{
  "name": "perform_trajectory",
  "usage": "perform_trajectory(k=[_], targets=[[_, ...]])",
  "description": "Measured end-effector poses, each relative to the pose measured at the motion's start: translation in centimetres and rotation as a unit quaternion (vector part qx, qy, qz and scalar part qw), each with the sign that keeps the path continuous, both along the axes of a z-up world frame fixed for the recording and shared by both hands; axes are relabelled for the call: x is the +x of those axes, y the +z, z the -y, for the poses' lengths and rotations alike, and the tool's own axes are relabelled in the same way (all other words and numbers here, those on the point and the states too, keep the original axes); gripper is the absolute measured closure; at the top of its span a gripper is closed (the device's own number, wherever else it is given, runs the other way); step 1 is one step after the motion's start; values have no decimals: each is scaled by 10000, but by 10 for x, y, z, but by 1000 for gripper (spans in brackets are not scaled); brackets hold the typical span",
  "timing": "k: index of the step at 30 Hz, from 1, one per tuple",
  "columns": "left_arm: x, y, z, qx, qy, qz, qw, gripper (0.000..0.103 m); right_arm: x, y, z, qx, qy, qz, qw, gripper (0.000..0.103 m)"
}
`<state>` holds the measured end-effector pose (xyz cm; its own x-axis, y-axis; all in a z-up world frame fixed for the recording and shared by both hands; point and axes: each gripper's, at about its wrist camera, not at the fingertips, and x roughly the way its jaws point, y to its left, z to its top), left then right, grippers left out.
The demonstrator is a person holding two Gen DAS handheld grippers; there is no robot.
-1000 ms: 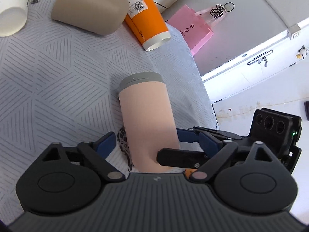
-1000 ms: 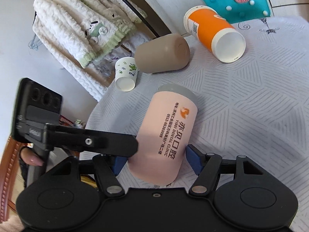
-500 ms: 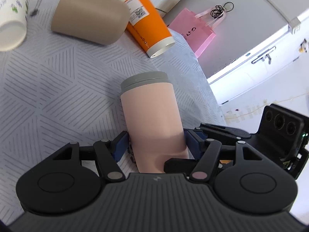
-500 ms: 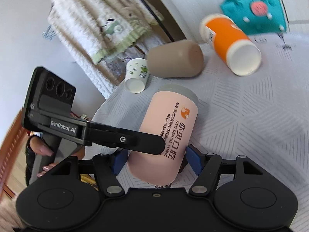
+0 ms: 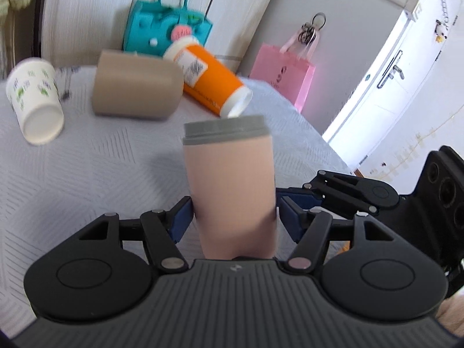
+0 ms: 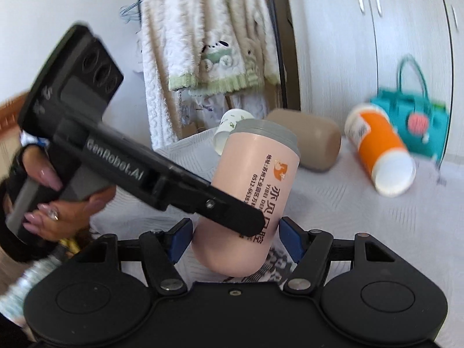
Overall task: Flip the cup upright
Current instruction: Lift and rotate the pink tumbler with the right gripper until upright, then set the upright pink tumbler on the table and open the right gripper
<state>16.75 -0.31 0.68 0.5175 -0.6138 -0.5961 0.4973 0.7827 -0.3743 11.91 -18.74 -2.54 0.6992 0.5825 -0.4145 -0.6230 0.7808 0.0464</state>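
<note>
Left wrist: left tongs clamp the pink cup, gray rim up; right tongs stand wide around it above the tabletop.

Pink cup, cylindrical, with a grey band at its far end and orange and black print on one side. It is seen between the blue finger pads of both tools, its rounded near end closest to the cameras, its grey end raised and tilted away.
</note>
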Motion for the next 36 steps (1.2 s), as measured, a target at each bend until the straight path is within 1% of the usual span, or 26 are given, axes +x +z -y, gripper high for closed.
perform_trajectory(k=[1,4,7,10,11,15,19,21,24,27,29,31,36], targets=[[-1,2,-1,-4,37,66,10000,39,0,0,-3,-80,-41,91,9999,32],[-3,10,-3,16,33,357,9994,39,5,3,-7,-183,-125,163,9996,32],[-2,13,-1,145,39,554,9983,39,10,5,-13,-392,-227,325,9984,33],[3,17,-1,102,132,757,9970,39,19,14,-17,-482,-284,279,9980,34],[3,19,-1,109,141,864,9961,39,22,17,-18,-511,-283,326,9978,34],[12,21,-5,-92,134,1085,9940,39,30,23,-28,-981,-371,785,9914,34],[22,16,-13,-424,129,1037,9936,39,36,26,-32,-1251,-418,914,9870,34],[26,12,-13,-489,150,989,9938,39,39,26,-31,-1296,-384,924,9865,34],[29,5,-8,-408,152,948,9945,39,45,20,-31,-1381,-393,873,9858,34],[28,0,1,-168,133,1070,9940,39,47,12,-34,-1520,-423,901,9834,34],[29,-2,4,-73,147,1106,9937,39,49,8,-35,-1622,-396,981,9811,34],[31,-4,4,-113,206,1044,9943,39,51,5,-34,-1666,-383,996,9802,34],[31,-6,3,-142,265,1042,9941,39,54,6,-33,-1575,-397,933,9823,34]])
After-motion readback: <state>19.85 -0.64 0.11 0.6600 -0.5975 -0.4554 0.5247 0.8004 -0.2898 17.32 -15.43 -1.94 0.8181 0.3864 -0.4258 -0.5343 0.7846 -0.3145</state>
